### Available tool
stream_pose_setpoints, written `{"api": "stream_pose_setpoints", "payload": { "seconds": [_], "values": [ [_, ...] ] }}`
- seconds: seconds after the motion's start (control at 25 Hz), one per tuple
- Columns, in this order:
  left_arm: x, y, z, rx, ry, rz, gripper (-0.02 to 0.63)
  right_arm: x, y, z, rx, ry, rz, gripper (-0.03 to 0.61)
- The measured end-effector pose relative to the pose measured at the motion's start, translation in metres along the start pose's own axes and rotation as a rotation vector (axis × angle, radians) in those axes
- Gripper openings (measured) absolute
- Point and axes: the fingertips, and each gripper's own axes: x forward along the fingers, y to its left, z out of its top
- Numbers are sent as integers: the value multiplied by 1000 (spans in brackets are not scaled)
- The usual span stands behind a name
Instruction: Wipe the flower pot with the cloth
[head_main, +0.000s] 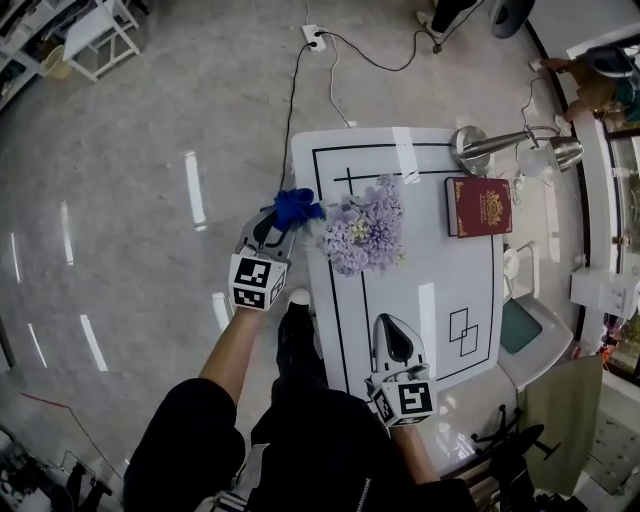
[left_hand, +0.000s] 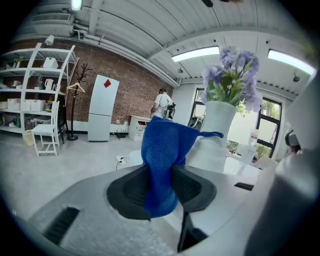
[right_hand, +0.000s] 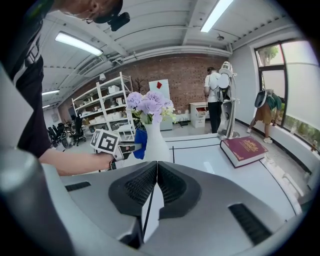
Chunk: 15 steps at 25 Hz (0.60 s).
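Flower pot (right_hand: 156, 142): white, upright, filled with purple flowers (head_main: 365, 238), stood near the left edge of the white bench (head_main: 430, 290). Cloth (left_hand: 162, 150): blue, pinched between the jaws of the left hand-held gripper (head_main: 283, 226), its free end raised just beside the pot's side; contact cannot be told. Right hand-held gripper (right_hand: 155, 186): jaws closed together, nothing held, positioned over the bench's near end, well apart from the pot. Red book (head_main: 478, 205): laid flat to the pot's right.
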Motion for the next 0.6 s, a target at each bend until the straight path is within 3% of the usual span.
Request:
{"api": "stream_pose_setpoints", "payload": {
  "seconds": [0.32, 0.6],
  "values": [
    [-27, -18, 39, -2, -88, 1, 124, 75, -28, 5, -3, 23, -28, 9],
    [-17, -17, 20, -81, -70, 28, 123, 108, -29, 5, -40, 63, 1, 9]
  ]
}}
